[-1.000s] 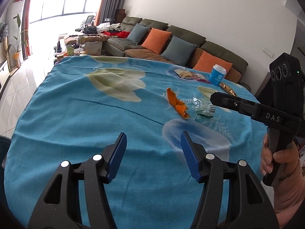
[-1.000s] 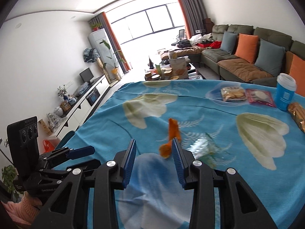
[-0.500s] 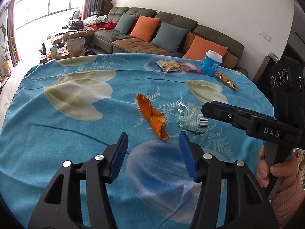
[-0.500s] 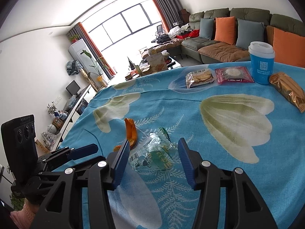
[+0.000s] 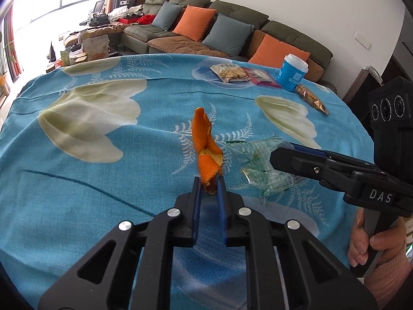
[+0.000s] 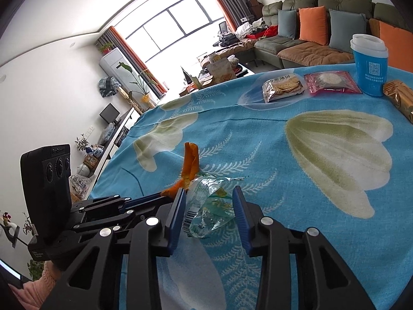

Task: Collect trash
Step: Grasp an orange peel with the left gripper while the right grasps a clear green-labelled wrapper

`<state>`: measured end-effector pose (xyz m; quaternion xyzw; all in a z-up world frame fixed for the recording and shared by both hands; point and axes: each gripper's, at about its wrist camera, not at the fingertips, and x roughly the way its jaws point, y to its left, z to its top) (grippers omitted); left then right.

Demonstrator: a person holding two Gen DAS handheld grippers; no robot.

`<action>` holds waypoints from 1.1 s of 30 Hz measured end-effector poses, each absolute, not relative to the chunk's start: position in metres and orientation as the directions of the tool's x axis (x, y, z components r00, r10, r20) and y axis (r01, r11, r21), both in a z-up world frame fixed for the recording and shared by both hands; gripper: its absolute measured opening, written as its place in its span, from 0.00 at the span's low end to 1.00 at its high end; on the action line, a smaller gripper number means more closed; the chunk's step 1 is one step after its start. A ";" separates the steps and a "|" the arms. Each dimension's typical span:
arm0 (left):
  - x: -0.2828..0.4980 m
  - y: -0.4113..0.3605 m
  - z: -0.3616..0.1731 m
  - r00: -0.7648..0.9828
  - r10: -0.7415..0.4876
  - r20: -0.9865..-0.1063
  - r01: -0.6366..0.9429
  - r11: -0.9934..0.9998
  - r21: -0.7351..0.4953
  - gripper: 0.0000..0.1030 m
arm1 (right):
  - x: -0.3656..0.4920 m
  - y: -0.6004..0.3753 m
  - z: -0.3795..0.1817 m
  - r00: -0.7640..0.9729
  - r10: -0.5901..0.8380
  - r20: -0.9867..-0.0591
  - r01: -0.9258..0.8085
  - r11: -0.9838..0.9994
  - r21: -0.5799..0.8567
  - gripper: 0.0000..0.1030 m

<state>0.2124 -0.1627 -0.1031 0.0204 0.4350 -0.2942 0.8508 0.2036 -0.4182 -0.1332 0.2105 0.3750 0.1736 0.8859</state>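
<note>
Orange peel (image 5: 205,152) and a crumpled clear plastic wrapper (image 6: 209,209) lie side by side on our blue flowered tablecloth (image 5: 77,180), and each sits at one of our tools. Our left gripper (image 5: 207,188) has just been closing, and its blue pads (image 5: 196,201) now stand nearly together, pinching the near end of the peel between their tips; the rest of the strip runs away from the fingers across the cloth, its far end curling upward. Our right gripper (image 6: 209,206) has also just been narrowing, yet its blue pads (image 6: 178,219) are partly apart with the wrapper lying between them. The wrapper's barcoded edge sits against the left pad, while the other pad (image 6: 240,219) stands just beside the crinkled film; we cannot tell whether it presses on it, so we see no firm grip here. From the left wrist view the right tool's upper finger (image 5: 309,165) reaches over the wrapper (image 5: 265,175), which rests just right of the peel, and our hand (image 5: 371,245) wraps the handle. Well apart, at the far edge, stand a blue paper cup (image 6: 369,64), a cracker packet (image 6: 282,87), a pink snack packet (image 6: 330,82) and a golden packet (image 6: 398,98).
</note>
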 end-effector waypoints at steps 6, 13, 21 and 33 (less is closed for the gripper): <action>0.207 -0.160 -0.099 0.469 -0.483 -0.739 0.519 0.828 -0.212 0.10 | 0.198 -0.413 -0.129 0.658 0.472 -0.587 -0.179 0.855 0.487 0.11; 0.193 -0.137 -0.092 0.500 -0.485 -0.718 0.491 0.841 -0.227 0.09 | 0.190 -0.409 -0.121 0.672 0.470 -0.572 -0.204 0.860 0.468 0.06; 0.161 -0.092 -0.087 0.529 -0.474 -0.704 0.463 0.856 -0.230 0.09 | 0.182 -0.392 -0.110 0.655 0.522 -0.547 -0.282 0.840 0.464 0.02; 0.123 -0.029 -0.089 0.586 -0.426 -0.689 0.383 0.895 -0.228 0.30 | 0.176 -0.366 -0.105 0.642 0.549 -0.536 -0.321 0.827 0.461 0.09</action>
